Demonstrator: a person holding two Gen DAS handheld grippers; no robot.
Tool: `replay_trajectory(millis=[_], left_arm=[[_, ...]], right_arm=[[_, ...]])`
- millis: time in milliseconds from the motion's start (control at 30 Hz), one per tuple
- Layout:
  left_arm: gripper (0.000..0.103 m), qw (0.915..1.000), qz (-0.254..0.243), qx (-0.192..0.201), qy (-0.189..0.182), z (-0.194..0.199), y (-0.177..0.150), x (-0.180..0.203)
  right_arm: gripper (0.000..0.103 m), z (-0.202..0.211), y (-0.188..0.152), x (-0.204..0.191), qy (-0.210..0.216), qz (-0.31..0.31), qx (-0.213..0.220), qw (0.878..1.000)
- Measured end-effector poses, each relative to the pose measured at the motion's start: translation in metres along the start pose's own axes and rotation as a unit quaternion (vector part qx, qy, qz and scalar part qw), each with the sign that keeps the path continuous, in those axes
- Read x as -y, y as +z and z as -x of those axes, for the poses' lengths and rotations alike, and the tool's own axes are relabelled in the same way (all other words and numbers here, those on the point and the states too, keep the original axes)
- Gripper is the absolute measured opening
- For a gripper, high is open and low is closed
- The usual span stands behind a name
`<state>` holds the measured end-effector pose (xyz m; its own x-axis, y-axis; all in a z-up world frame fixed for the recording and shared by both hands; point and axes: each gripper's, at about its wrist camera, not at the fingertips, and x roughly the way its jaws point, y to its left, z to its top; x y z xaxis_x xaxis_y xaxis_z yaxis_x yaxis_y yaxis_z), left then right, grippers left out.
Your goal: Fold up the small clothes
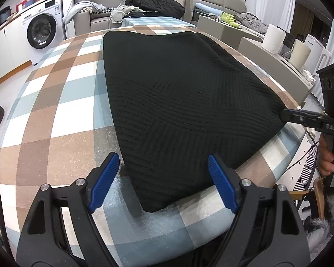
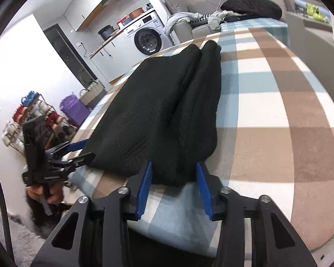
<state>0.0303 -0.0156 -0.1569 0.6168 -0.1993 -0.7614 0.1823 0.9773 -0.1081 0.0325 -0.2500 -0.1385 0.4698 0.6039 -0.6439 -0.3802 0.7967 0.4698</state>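
Observation:
A black ribbed knit garment point(image 1: 178, 100) point(image 2: 155, 111) lies folded lengthwise on the table with the checked cloth point(image 1: 62, 102) point(image 2: 267, 102). My left gripper point(image 1: 163, 156) is open wide, its blue pads point(image 1: 106, 178) standing either side of the garment's near corner without touching it. Seen from the right wrist, the left gripper point(image 2: 84, 150) sits at the garment's left corner. My right gripper point(image 2: 173, 165) is open a little, and the garment's near folded end lies between its pads point(image 2: 144, 184), not pinched. In the left wrist view its fingertips point(image 1: 288, 115) meet the garment's right corner.
The table's near edge runs just under both grippers. A washing machine point(image 1: 42, 31) point(image 2: 148, 39) stands behind on the left. A sofa holds a pile of clothes point(image 1: 153, 2) point(image 2: 251, 4). White cylinders point(image 1: 273, 37) stand on a side unit. A shoe rack point(image 2: 33, 120) lines the wall.

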Motion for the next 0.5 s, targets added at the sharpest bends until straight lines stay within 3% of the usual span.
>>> replay_trajectory(millis=[67, 100, 233, 300, 400, 500], left_arm=[[0.080, 1.0000, 0.001, 0.000, -0.001, -0.001, 0.000, -0.001], [0.080, 1.0000, 0.002, 0.001, -0.001, 0.000, 0.000, -0.002], [0.080, 1.0000, 0.005, 0.004, -0.003, 0.002, 0.000, -0.004], [0.080, 1.0000, 0.007, 0.003, -0.004, 0.002, 0.000, -0.006], [0.080, 0.9999, 0.013, 0.003, -0.007, 0.004, 0.000, -0.009], [0.080, 0.9995, 0.029, 0.006, -0.007, 0.004, 0.002, -0.015]], right_arm=[[0.016, -0.001, 0.002, -0.008, -0.019, 0.024, 0.001, 1.000], [0.014, 0.000, 0.004, -0.013, -0.023, 0.037, 0.005, 0.999], [0.012, 0.011, 0.017, -0.026, -0.037, 0.065, 0.035, 0.997], [0.012, 0.007, 0.018, -0.025, -0.052, 0.071, 0.025, 0.996], [0.016, -0.007, 0.015, -0.014, -0.074, 0.059, -0.020, 0.995], [0.035, 0.003, 0.013, -0.006, -0.048, 0.037, -0.005, 0.998]])
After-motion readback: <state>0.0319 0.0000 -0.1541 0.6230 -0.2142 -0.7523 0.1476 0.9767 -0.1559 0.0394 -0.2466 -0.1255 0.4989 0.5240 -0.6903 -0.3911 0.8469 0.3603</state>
